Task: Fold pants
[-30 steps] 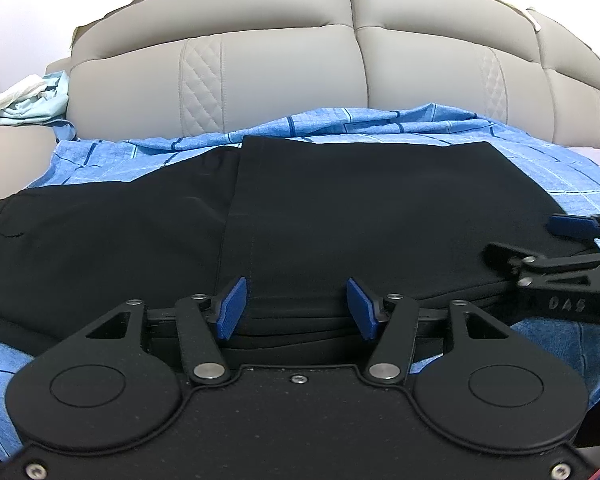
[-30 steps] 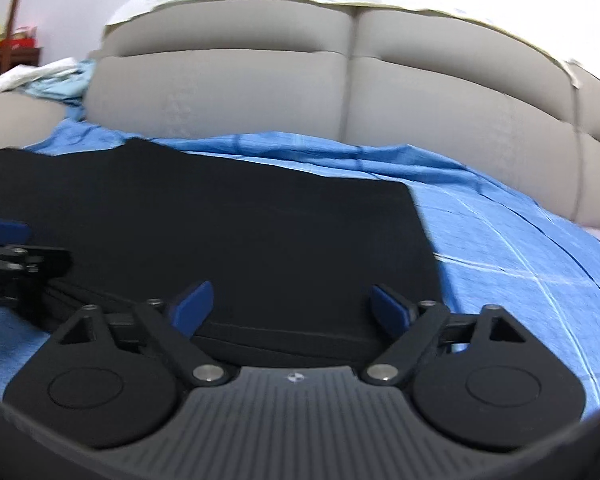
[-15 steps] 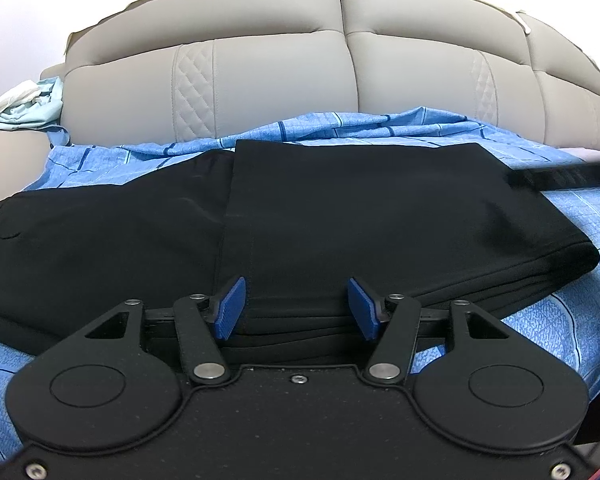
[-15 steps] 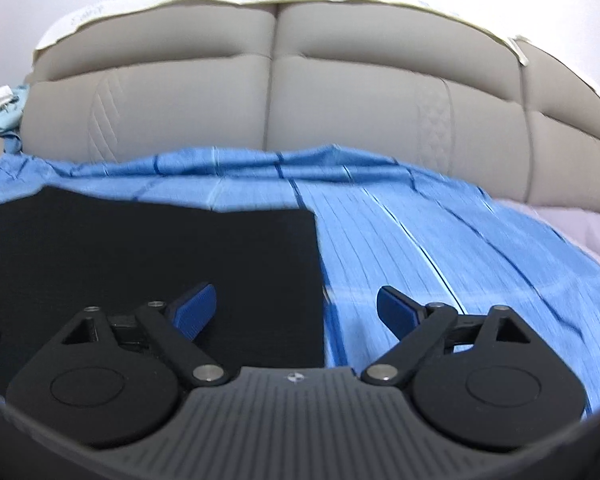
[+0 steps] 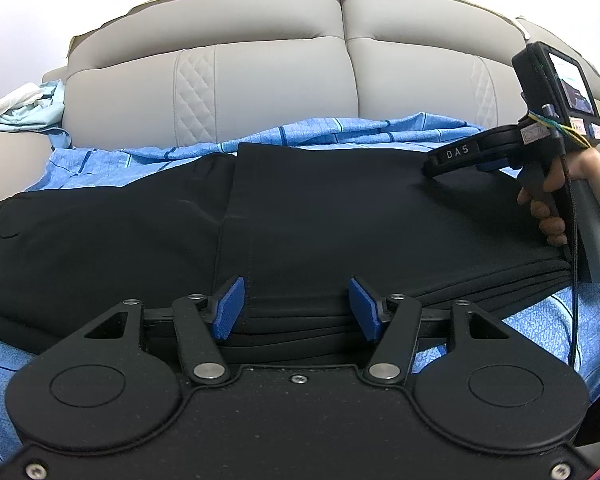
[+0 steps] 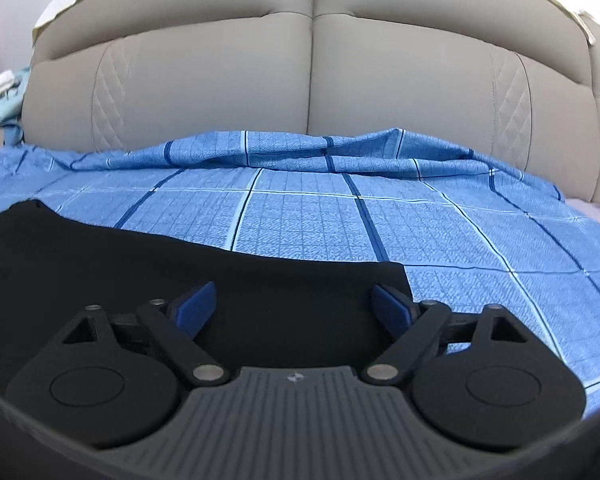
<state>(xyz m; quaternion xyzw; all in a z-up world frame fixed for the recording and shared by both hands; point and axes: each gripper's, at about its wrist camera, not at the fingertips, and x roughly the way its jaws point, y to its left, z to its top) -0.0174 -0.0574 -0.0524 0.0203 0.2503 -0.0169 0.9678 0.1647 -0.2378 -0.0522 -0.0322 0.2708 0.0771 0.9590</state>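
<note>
Black pants (image 5: 340,216) lying stacked on blue sheet (image 6: 420,232); left gripper (image 5: 296,312) and right gripper (image 6: 292,308) both hanging apart, unclamped, risking layers sliding if only the top is getting pinched.

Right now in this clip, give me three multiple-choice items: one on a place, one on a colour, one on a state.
1. Where do the pants lie?
A. on the sheet
B. on the floor
C. over the headboard

2. What colour are the pants?
A. grey
B. black
C. white

3. How does the right gripper stand?
A. shut on the pants
B. open
C. shut on the sheet

Key: 1 A, blue checked sheet shows around the pants. 2 B, the cloth is plain black. 3 B, the jaws stand wide, their pads pressing on nothing.
</note>
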